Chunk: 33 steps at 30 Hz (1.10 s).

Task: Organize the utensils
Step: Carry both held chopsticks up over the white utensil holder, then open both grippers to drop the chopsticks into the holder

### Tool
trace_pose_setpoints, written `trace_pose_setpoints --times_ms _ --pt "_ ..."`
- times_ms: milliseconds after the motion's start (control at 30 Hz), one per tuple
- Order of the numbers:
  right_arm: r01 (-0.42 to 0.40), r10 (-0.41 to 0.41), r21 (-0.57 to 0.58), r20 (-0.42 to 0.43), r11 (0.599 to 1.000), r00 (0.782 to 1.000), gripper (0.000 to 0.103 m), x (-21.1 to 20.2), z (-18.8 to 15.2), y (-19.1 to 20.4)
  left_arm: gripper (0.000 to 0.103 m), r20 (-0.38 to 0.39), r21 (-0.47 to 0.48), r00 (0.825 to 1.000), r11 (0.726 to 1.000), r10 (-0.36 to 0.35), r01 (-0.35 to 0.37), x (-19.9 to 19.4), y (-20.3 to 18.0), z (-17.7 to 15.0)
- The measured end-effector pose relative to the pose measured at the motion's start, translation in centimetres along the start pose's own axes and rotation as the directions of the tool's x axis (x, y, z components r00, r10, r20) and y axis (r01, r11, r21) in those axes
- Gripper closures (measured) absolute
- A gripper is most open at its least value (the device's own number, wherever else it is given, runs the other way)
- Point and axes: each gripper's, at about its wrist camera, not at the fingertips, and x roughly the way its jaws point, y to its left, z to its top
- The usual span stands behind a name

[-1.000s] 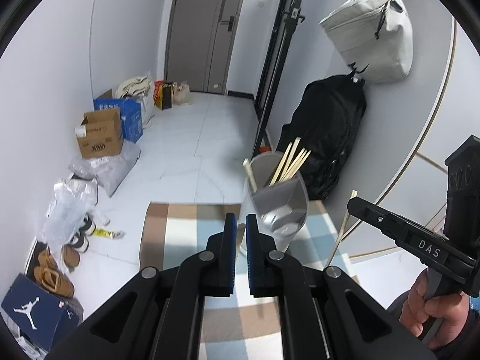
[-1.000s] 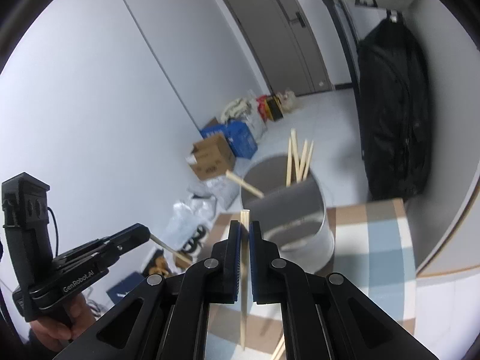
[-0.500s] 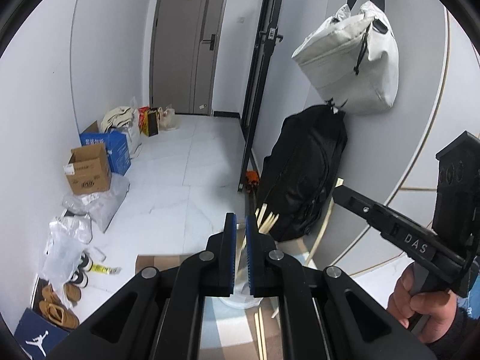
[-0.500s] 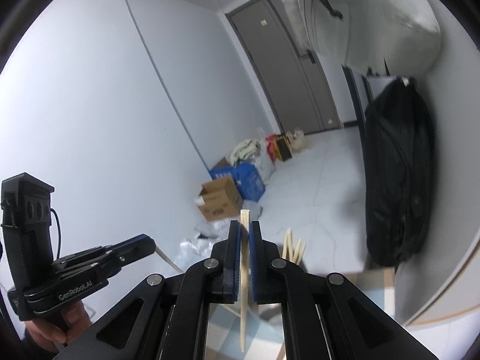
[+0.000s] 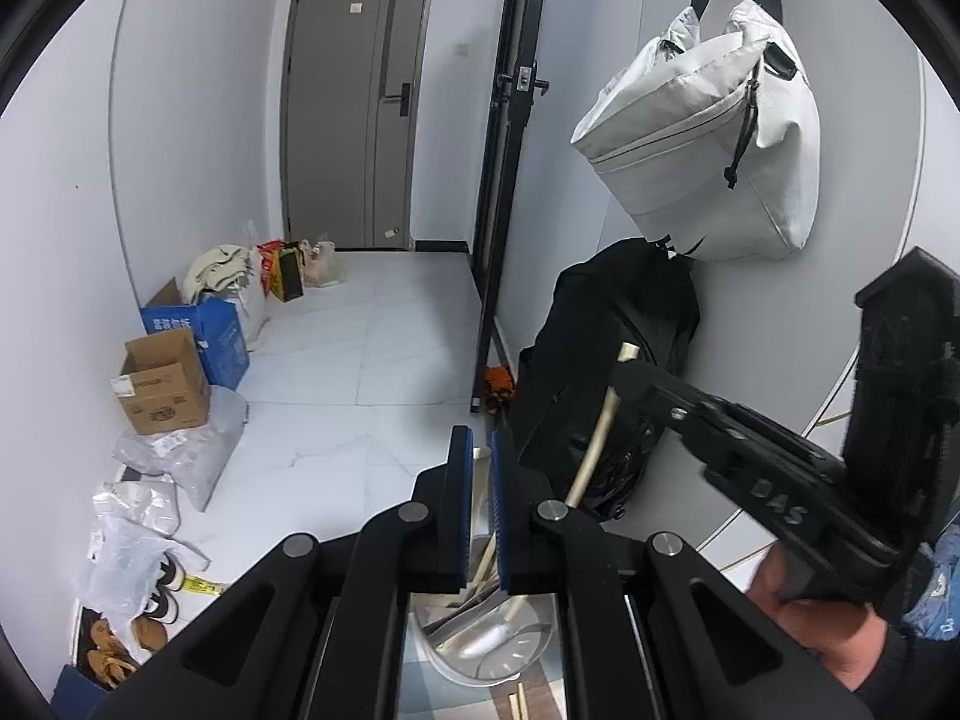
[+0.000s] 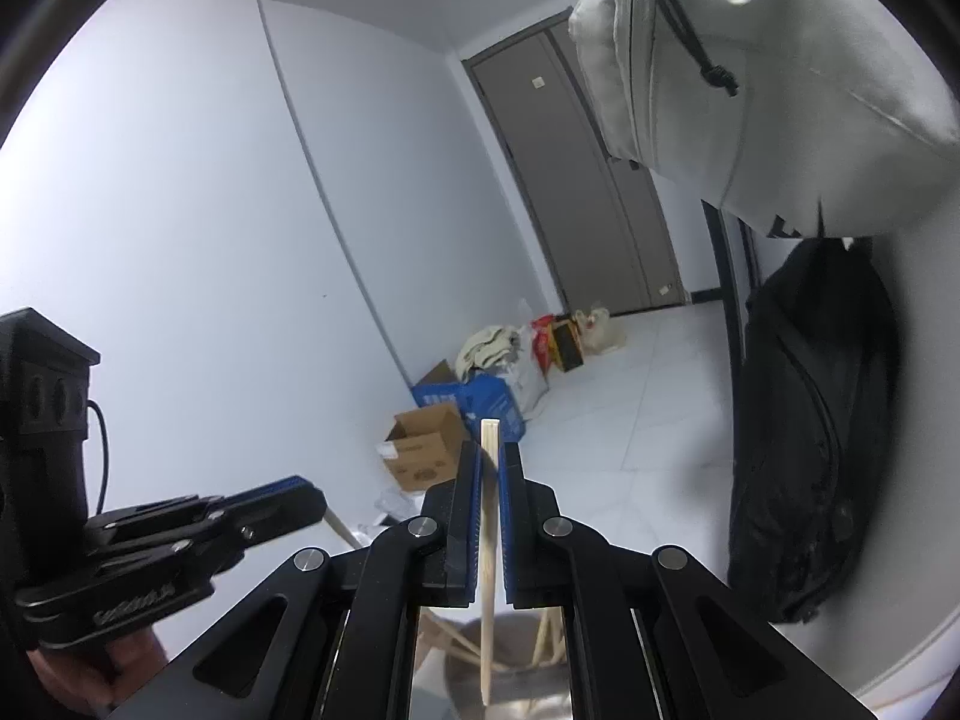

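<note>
My right gripper (image 6: 491,462) is shut on a wooden chopstick (image 6: 487,546) held upright, its lower end hanging over the metal utensil holder (image 6: 510,678) below. The holder also shows in the left wrist view (image 5: 489,642), with several chopsticks leaning in it. My left gripper (image 5: 477,450) is shut on a chopstick (image 5: 480,480) above the holder. In the left wrist view the right gripper (image 5: 636,375) holds its chopstick (image 5: 594,444) tilted. In the right wrist view the left gripper (image 6: 312,495) has a chopstick end (image 6: 339,528) sticking out.
A black backpack (image 5: 606,372) leans against the wall under a hanging white bag (image 5: 708,150). Cardboard boxes (image 5: 165,384), plastic bags and shoes (image 5: 114,642) lie along the left wall. A loose chopstick (image 5: 517,702) lies on the checked cloth by the holder.
Both grippers have risen and tilted upward, so the holder has slid to the bottom of both views. The right gripper has come closer to the left, still holding its chopstick.
</note>
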Motion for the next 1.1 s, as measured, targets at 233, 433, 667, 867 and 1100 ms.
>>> trace_pose_setpoints --times_ms 233,433,667,867,1100 --pt "0.038 -0.038 -0.019 -0.001 0.999 0.999 0.098 3.2 -1.1 -0.4 0.101 -0.039 0.014 0.999 1.000 0.006 -0.005 2.1 0.9 -0.3" --pt "0.049 -0.049 -0.011 0.006 0.999 0.999 0.098 5.3 -2.2 -1.1 0.101 -0.070 -0.003 0.998 1.000 0.002 -0.003 3.7 1.8 -0.9" --pt "0.035 -0.035 -0.013 -0.008 0.999 0.999 0.098 6.1 -3.4 -1.7 0.101 -0.091 -0.012 0.996 1.000 -0.017 0.016 4.8 1.8 -1.3" --pt "0.007 -0.009 -0.040 -0.047 0.999 0.999 0.098 6.6 -4.3 -1.7 0.101 -0.133 -0.028 0.989 0.998 -0.057 0.054 5.8 2.0 -1.8" --pt "-0.011 0.008 -0.039 -0.093 0.999 0.996 0.096 6.3 -5.1 -2.1 0.097 -0.187 -0.065 0.978 0.995 -0.089 0.078 6.6 2.6 -2.0"
